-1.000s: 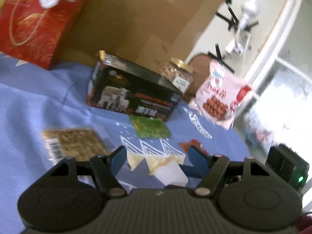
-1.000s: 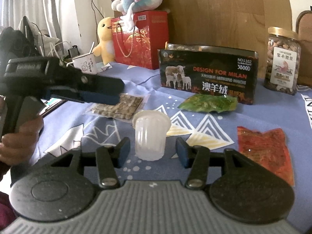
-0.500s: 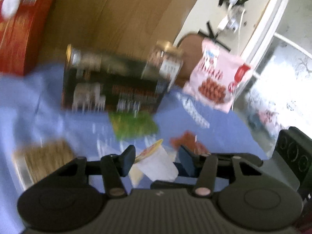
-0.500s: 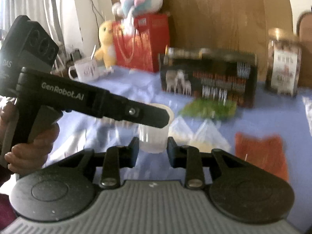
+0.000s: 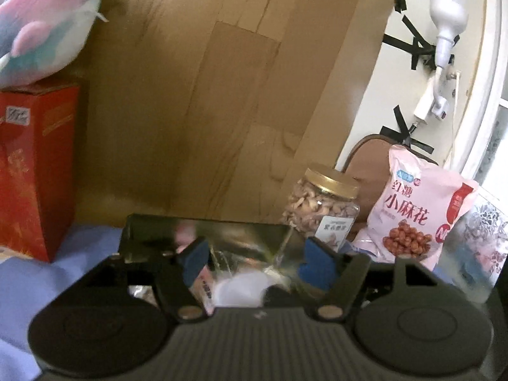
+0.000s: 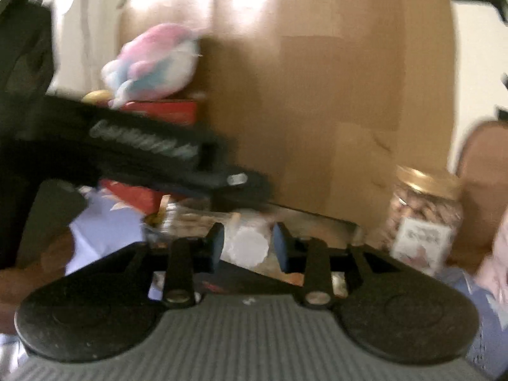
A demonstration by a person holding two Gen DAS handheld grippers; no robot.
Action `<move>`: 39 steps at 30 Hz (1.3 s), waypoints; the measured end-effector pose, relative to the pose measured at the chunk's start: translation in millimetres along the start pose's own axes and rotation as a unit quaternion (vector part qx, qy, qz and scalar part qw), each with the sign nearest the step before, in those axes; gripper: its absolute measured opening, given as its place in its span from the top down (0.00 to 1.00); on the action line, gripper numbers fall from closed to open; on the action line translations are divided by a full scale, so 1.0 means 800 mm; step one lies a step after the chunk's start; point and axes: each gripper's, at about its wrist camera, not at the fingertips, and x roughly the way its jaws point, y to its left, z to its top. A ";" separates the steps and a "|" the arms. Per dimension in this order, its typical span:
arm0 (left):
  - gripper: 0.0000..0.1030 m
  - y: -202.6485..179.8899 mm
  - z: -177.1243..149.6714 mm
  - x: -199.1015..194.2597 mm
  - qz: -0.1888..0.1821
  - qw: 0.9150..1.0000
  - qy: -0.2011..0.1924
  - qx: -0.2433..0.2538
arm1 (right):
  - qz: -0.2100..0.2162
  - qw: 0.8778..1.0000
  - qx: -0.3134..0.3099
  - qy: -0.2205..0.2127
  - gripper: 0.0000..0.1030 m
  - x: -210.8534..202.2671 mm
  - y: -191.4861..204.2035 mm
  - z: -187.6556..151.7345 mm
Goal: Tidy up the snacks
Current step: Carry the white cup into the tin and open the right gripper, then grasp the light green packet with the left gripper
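In the left wrist view my left gripper (image 5: 255,260) hovers over the open black snack box (image 5: 152,231) with its shiny lining. Its jaws are opening, and the blue pads (image 5: 193,258) touch nothing. A white jelly cup (image 5: 238,289) lies below them, inside the box as far as the blur allows. My right gripper (image 6: 249,244) holds a second white jelly cup (image 6: 247,249) between its pads just in front of the box (image 6: 317,222); its jaws are starting to open with the cup still between them. The left gripper's black body (image 6: 158,149) crosses the right wrist view.
A nut jar (image 5: 320,206) and a pink snack bag (image 5: 419,209) stand right of the box. A red gift bag (image 5: 35,171) with a plush toy (image 5: 41,31) on top is at the left. A wooden board (image 5: 222,95) stands behind, on the blue cloth (image 5: 25,273).
Both grippers lifted their cups off the cloth and moved up to the box. The right gripper closed on its cup. The left gripper closed on its cup, then opened and the cup dropped.
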 end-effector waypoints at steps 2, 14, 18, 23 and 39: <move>0.33 0.005 -0.012 -0.025 -0.016 1.000 -0.017 -0.010 | 0.021 0.998 0.053 -0.011 0.63 -0.026 -0.021 -0.008; 0.41 0.044 -0.111 -0.020 -0.056 0.985 0.091 -0.132 | 0.066 0.935 0.329 0.114 0.58 -0.053 -0.113 -0.103; 0.49 0.051 -0.128 -0.003 -0.049 0.985 0.101 -0.134 | 0.072 0.924 0.355 0.123 0.58 -0.046 -0.111 -0.112; 0.56 0.040 -0.135 0.000 -0.055 0.988 0.095 -0.106 | 0.092 0.932 0.328 0.126 0.57 -0.034 -0.086 -0.108; 0.57 0.065 -0.138 -0.009 -0.104 0.977 0.093 -0.161 | 0.101 0.963 0.229 0.104 0.84 -0.038 -0.053 -0.098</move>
